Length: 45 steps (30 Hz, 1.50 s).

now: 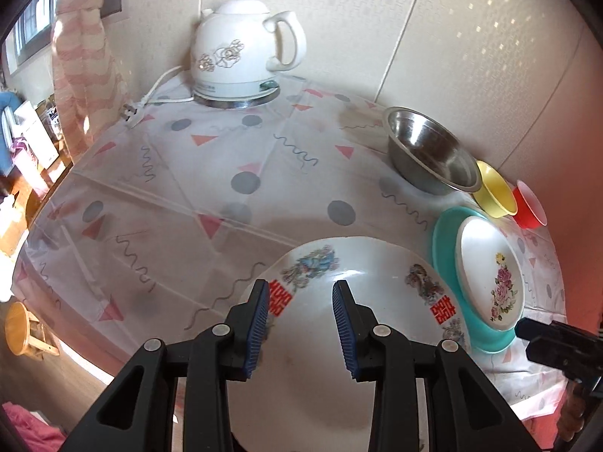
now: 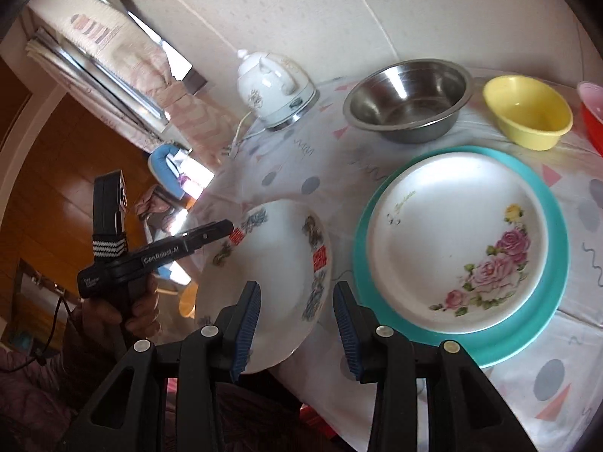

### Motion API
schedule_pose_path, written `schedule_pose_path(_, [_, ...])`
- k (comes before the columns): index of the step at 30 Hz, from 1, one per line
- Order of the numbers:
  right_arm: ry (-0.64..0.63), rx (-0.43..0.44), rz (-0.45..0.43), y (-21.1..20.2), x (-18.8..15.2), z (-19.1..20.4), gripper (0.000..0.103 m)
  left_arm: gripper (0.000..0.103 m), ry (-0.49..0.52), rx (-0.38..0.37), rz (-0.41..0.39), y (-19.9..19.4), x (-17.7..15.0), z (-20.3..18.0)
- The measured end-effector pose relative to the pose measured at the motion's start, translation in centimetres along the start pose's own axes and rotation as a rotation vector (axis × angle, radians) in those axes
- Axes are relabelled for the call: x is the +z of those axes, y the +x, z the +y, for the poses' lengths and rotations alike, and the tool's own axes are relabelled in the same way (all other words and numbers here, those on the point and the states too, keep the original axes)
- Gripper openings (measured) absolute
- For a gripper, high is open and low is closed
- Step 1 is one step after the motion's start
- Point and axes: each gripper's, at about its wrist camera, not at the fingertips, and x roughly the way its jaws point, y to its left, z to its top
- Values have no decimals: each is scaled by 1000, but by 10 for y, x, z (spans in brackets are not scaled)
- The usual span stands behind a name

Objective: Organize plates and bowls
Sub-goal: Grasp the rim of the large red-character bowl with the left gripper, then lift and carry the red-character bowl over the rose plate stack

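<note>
Left wrist view shows the left gripper (image 1: 301,324) gaping wide over the patterned bowl (image 1: 358,263) at lower centre, gripping nothing. The right gripper (image 2: 297,324) is likewise spread, empty. Glazed, slippery and breakable by its look, the bowl is best pinched at the rim.

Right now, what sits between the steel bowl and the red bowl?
The yellow bowl, between steel bowl and red bowl; clearest in the right wrist view.

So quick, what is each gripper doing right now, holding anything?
Left gripper: open, its fingers on either side of the rim of the patterned plate; whether it bears the plate cannot be told.
Right gripper: open, holding nothing.
</note>
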Motion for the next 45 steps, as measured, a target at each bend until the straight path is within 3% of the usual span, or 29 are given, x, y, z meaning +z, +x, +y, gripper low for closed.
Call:
schedule_pose_path(6, [-9, -34, 114, 32, -20, 6, 40, 36, -62, -6, -37, -11, -16, 43])
schedule_pose_path(12, [27, -17, 141, 49, -25, 1, 40, 35, -74, -69, 13, -3, -35, 52])
schedule_pose_path(16, [22, -34, 136, 58, -21, 4, 40, 34, -108, -140, 41, 2, -43, 55])
schedule_pose_path(24, [29, -44, 124, 66, -13, 2, 43, 27, -91, -187, 70, 15, -43, 48])
schedule_pose_path(32, [-23, -106, 118, 75, -13, 5, 32, 27, -57, -159, 70, 23, -42, 41])
schedule_pose_path(45, [-96, -172, 68, 55, -14, 11, 32, 27, 36, -169, 21, 11, -49, 21])
